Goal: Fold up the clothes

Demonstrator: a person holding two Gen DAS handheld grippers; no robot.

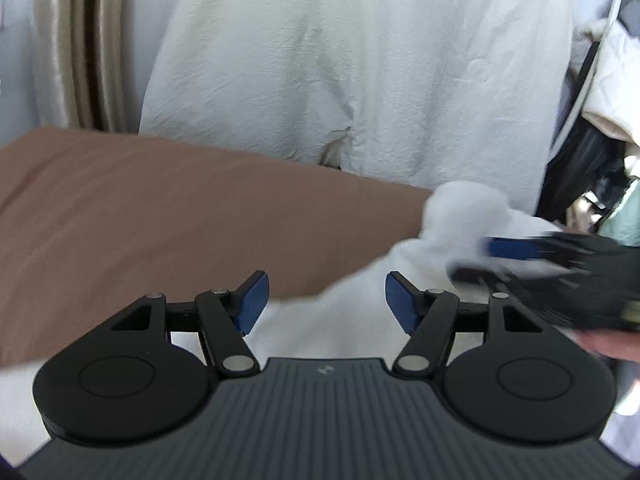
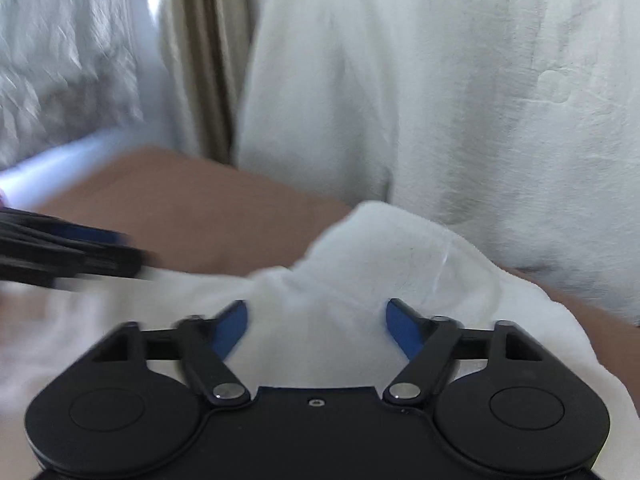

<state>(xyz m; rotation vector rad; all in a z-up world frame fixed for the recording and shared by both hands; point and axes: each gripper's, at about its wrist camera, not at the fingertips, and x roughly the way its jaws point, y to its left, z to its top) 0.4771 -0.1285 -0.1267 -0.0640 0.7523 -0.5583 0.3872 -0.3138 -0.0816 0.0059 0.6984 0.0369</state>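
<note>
A white garment (image 1: 360,320) lies crumpled on a brown surface (image 1: 160,220), with one bunched part raised (image 2: 384,248). My left gripper (image 1: 328,302) hovers over the garment's edge, its blue pads wide apart and nothing pressed between them. My right gripper (image 2: 318,322) stands open around the raised fold, and the pads do not visibly press the cloth. Each gripper appears blurred in the other's view: the right gripper (image 1: 496,256) over the bunched cloth, the left gripper (image 2: 88,252) at the left.
A large white crinkled cloth (image 1: 360,60) hangs behind the brown surface, next to a beige curtain (image 1: 96,48). Dark and pale clutter (image 1: 600,140) piles up at the far right. A hand (image 1: 612,346) shows behind the right gripper.
</note>
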